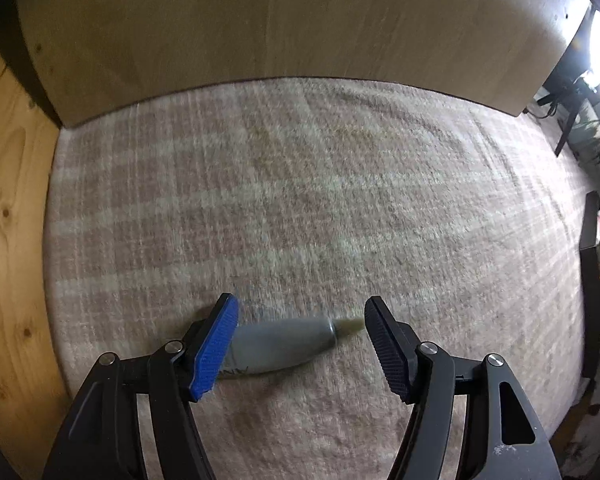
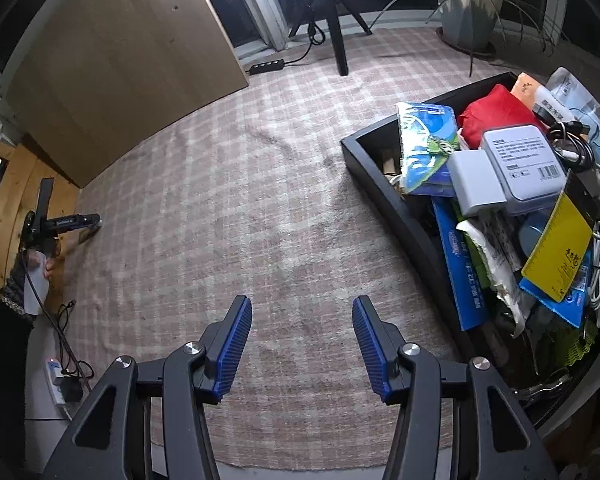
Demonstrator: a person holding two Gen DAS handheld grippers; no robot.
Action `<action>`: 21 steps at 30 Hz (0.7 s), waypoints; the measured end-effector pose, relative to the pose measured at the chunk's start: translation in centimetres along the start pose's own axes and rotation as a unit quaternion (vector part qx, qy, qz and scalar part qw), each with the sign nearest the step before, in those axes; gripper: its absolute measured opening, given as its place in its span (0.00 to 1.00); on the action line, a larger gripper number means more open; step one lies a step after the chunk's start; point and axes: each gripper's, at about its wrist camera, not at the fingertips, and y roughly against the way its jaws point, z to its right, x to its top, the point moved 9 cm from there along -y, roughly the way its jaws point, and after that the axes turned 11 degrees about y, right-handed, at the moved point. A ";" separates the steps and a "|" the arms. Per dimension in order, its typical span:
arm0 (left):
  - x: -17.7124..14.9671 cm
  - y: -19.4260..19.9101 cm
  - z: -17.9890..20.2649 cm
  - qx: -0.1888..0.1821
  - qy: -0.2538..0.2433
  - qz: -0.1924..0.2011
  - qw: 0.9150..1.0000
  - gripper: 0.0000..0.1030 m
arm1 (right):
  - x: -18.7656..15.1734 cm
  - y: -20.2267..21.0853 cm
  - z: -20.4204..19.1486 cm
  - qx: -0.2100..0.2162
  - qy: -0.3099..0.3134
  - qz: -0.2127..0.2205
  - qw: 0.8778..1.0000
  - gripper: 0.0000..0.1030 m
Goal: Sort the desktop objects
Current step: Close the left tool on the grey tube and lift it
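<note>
In the left wrist view my left gripper (image 1: 300, 344) is open just above a checked rug (image 1: 300, 200). A grey rounded object (image 1: 280, 346) lies on the rug between the fingers, its left end hidden behind the blue left pad (image 1: 216, 348). It is blurred. In the right wrist view my right gripper (image 2: 302, 344) is open and empty over the rug (image 2: 240, 220). To its right a black tray (image 2: 384, 184) is piled with a red pouch (image 2: 492, 114), a grey box (image 2: 520, 160), a white adapter (image 2: 474, 182), a yellow card (image 2: 558, 252), packets and cables. The left gripper also shows at far left in the right wrist view (image 2: 88, 220).
A tan board (image 1: 280, 28) stands at the rug's far edge; it also shows in the right wrist view (image 2: 116, 60). A wooden panel (image 1: 8, 240) lies left. A tripod (image 2: 336, 12), a power strip (image 2: 268, 65) and a potted plant (image 2: 472, 4) are behind. Another power strip (image 2: 56, 380) lies at lower left.
</note>
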 end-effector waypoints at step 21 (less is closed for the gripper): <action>-4.7 4.0 -5.0 0.070 0.143 0.009 0.987 0.69 | 0.2 -1.8 -2.5 0.037 0.020 -0.013 0.999 0.47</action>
